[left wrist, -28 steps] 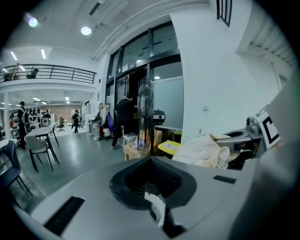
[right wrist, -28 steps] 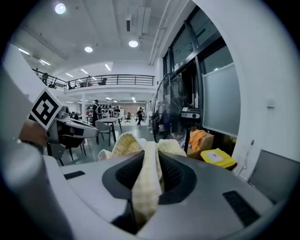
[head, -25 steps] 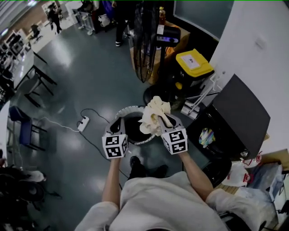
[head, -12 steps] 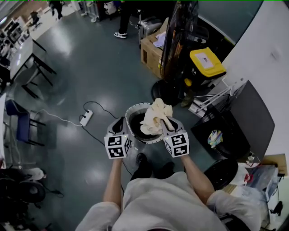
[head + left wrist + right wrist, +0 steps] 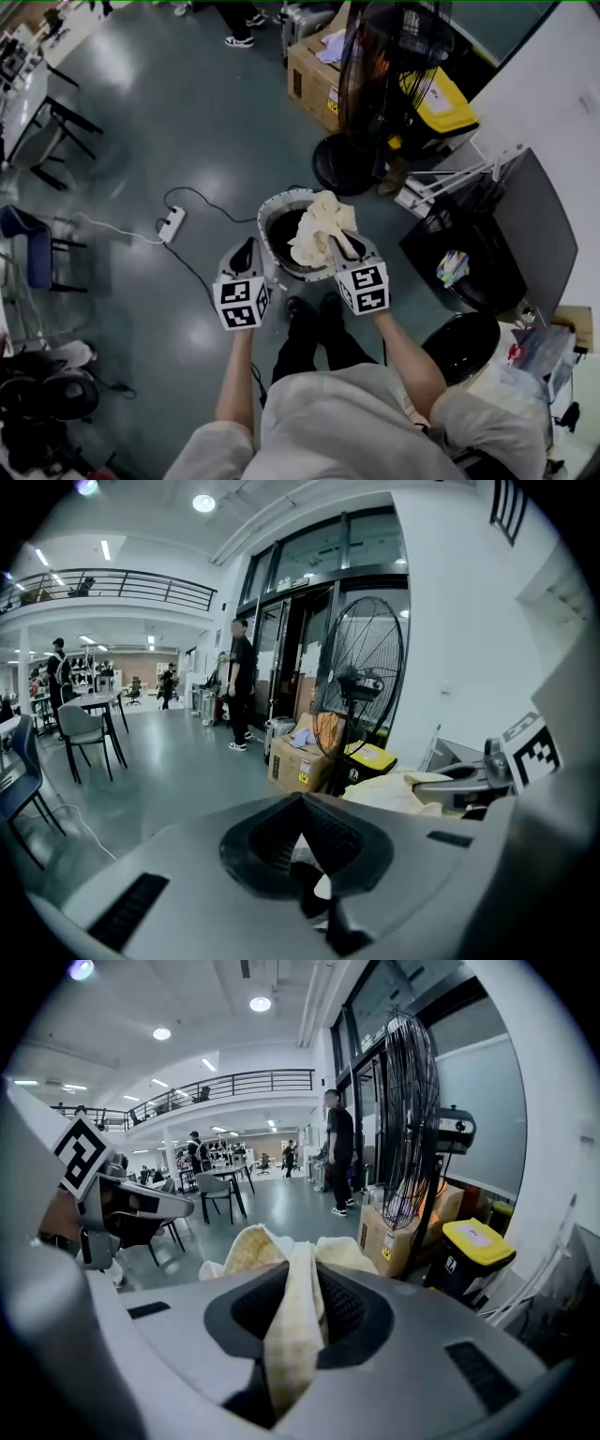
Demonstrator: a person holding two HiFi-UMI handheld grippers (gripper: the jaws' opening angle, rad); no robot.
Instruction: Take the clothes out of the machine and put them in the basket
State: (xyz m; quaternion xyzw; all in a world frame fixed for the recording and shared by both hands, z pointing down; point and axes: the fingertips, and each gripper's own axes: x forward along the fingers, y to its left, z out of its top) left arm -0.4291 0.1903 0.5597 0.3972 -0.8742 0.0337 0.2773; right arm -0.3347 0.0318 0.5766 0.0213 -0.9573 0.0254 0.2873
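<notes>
Right claw (image 5: 338, 247) clenched on crumpled cream cloth (image 5: 317, 221), left claw (image 5: 247, 247) closed, round basket (image 5: 266, 208) beneath

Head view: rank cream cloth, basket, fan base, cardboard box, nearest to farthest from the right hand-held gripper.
1. cream cloth: clamped in the right hand-held gripper.
2. basket: just below it.
3. fan base: on the floor past the basket.
4. cardboard box: beyond the fan base.
</notes>
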